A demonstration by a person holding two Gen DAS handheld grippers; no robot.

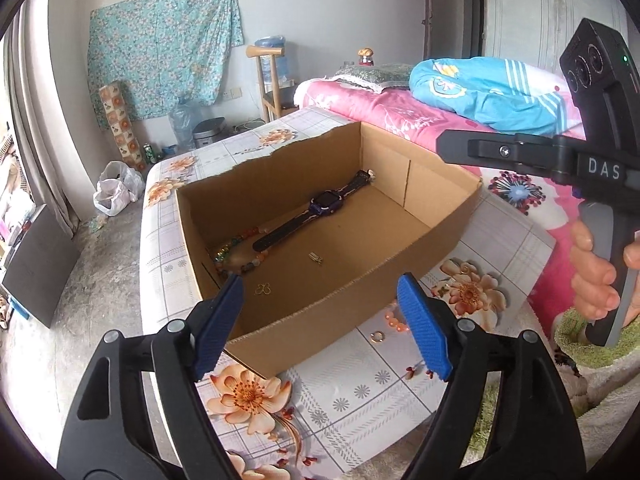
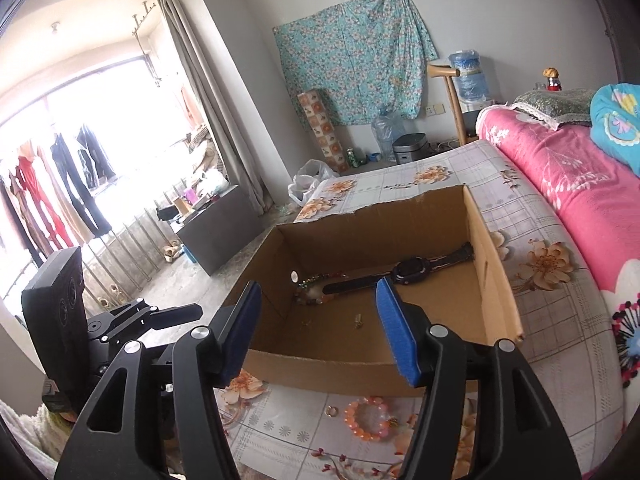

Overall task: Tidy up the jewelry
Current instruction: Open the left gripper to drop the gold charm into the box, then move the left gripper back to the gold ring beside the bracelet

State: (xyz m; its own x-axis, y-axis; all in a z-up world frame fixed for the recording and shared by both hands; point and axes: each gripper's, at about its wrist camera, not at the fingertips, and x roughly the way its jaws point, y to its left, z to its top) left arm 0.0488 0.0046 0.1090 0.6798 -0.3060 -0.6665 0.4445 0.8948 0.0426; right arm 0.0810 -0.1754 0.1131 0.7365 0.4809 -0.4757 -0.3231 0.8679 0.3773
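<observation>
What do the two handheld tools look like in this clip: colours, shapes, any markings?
Both tools are black plastic. The left tool and right tool each carry two flat blue textured pads on forked black arms with silver pivot pins. The right one's body reads "DAS", has a grey handle and a black camera block with a green light.

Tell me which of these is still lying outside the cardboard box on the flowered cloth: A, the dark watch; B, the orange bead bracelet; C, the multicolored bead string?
B: the orange bead bracelet lies on the cloth in front of the cardboard box, while the watch is inside it.
</observation>
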